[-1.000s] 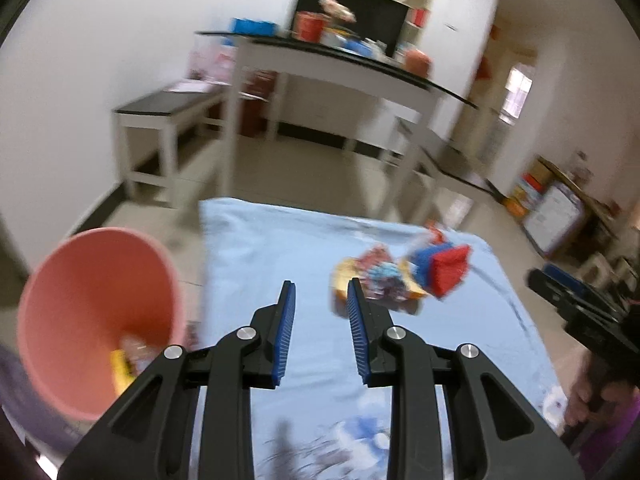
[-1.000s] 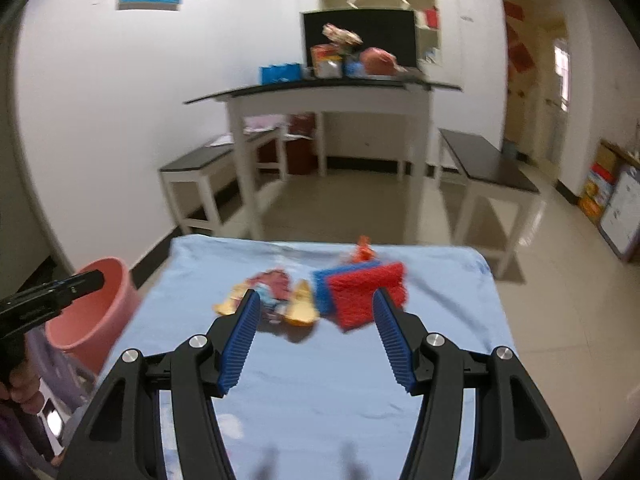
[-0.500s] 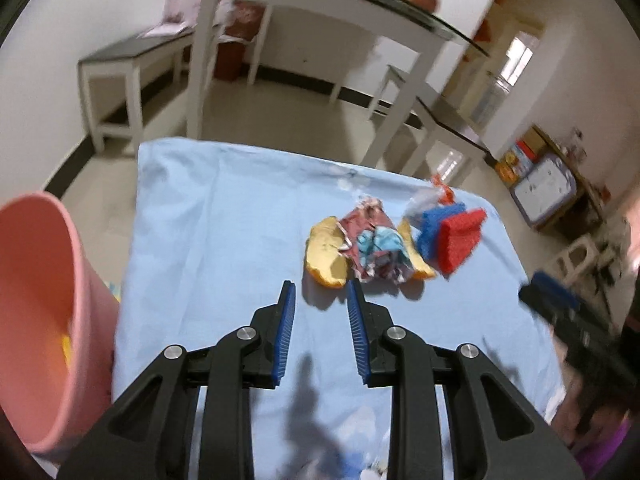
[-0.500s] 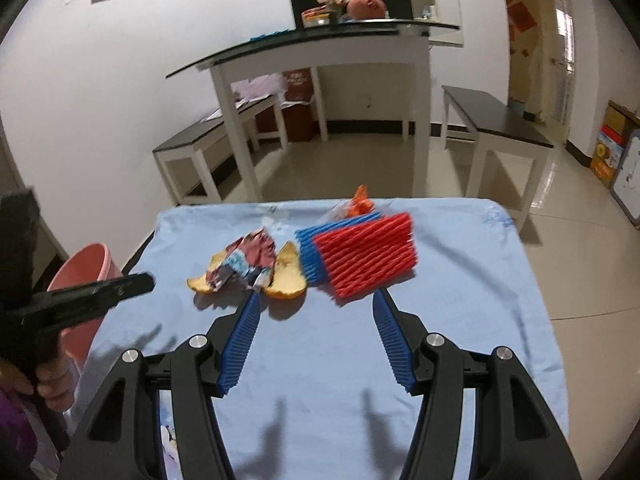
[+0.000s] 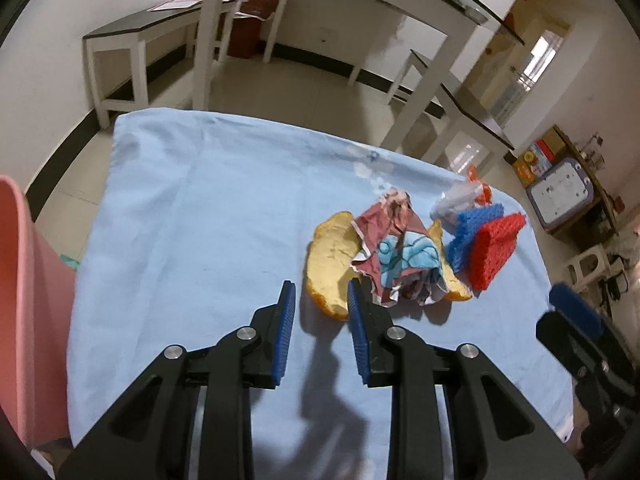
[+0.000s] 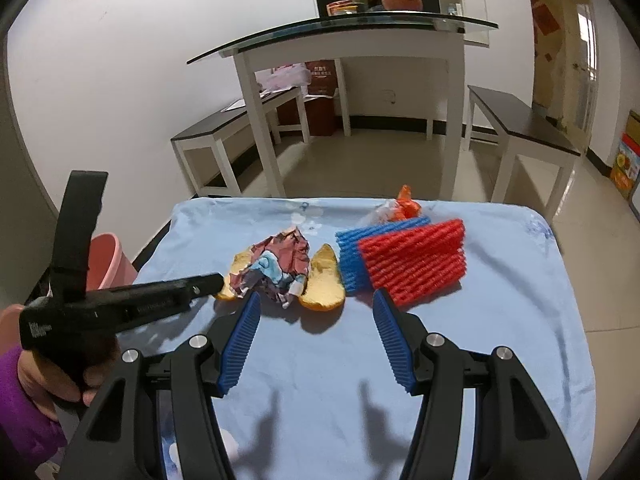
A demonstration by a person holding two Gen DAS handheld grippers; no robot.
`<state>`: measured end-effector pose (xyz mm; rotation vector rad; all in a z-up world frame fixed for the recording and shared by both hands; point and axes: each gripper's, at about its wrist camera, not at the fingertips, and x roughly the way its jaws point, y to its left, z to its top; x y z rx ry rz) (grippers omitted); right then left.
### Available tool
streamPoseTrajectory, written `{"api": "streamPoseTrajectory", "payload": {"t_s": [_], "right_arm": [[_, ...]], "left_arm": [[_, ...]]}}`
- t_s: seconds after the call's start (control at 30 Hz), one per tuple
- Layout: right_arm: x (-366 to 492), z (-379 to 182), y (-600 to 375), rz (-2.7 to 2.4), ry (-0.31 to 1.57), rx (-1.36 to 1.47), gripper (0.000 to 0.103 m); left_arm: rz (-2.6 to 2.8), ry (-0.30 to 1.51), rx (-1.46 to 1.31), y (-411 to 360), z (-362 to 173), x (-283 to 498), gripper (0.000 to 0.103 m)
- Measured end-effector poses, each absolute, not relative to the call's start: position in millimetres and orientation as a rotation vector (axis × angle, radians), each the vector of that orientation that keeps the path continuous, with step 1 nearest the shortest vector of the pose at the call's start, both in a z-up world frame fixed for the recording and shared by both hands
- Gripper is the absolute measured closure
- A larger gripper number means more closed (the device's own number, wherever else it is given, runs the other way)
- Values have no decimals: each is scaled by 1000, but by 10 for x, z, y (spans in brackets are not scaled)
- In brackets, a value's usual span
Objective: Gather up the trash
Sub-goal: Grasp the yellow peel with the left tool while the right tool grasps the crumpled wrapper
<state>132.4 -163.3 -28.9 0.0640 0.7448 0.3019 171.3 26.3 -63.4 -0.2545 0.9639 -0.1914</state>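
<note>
Trash lies on a blue cloth [image 5: 224, 208]: a crumpled wrapper [image 5: 400, 256] [image 6: 280, 268] between two orange peels [image 5: 326, 264] [image 6: 324, 280], a blue foam net [image 5: 472, 236] [image 6: 352, 256], a red foam net [image 5: 496, 252] [image 6: 416, 260] and a clear plastic wrapper with orange [image 5: 464, 196] [image 6: 396, 210]. My left gripper [image 5: 321, 300] is open and empty, its tips just short of the left peel. My right gripper [image 6: 316, 308] is open wide and empty, just in front of the right peel. A pink bin [image 5: 28, 312] [image 6: 110, 260] stands at the cloth's left edge.
Behind the cloth stand a white glass-topped table [image 6: 360, 40] and two dark-topped benches [image 6: 236, 128] [image 6: 524, 124]. Boxes and a toy board [image 5: 560, 196] sit on the floor to the right.
Both grippers have moved forward and down toward the trash pile. The left gripper now reaches the left peel. The bin has slid to the left edge of the left wrist view.
</note>
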Motion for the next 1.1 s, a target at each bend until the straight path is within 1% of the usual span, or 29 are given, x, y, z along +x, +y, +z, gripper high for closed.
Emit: {"api": "streamPoseTrajectory", "payload": {"t_s": [0.07, 0.1, 0.13, 0.3, 0.5, 0.63, 0.9, 1.0, 1.03, 1.07, 1.1], "right_arm": [[1363, -288, -1610, 309, 744, 63, 45], [1382, -289, -1597, 312, 743, 62, 45], [1401, -292, -1586, 315, 743, 61, 45], [1460, -317, -1537, 333, 748, 55, 45], [1558, -387, -1432, 373, 771, 52, 47], [1619, -435, -1305, 402, 783, 31, 51], [1793, -590, -1053, 432, 822, -31, 53], [1849, -680, -953, 450, 856, -52, 61], [1855, -711, -924, 457, 865, -57, 66], [1859, -735, -900, 463, 875, -63, 73], [1860, -763, -870, 470, 887, -72, 76]], "left_arm": [[-203, 961, -249, 239, -653, 1727, 78], [-208, 958, -247, 233, -656, 1726, 86], [-210, 955, -240, 223, -656, 1723, 92], [-203, 936, -234, 238, -652, 1709, 99], [-165, 878, -219, 346, -523, 1612, 100], [-147, 855, -213, 433, -455, 1530, 100], [-123, 861, -206, 603, -456, 1357, 100], [-115, 864, -200, 656, -452, 1269, 100], [-107, 866, -196, 681, -449, 1236, 100], [-100, 867, -196, 702, -450, 1214, 100], [-93, 869, -197, 724, -451, 1194, 100]]}}
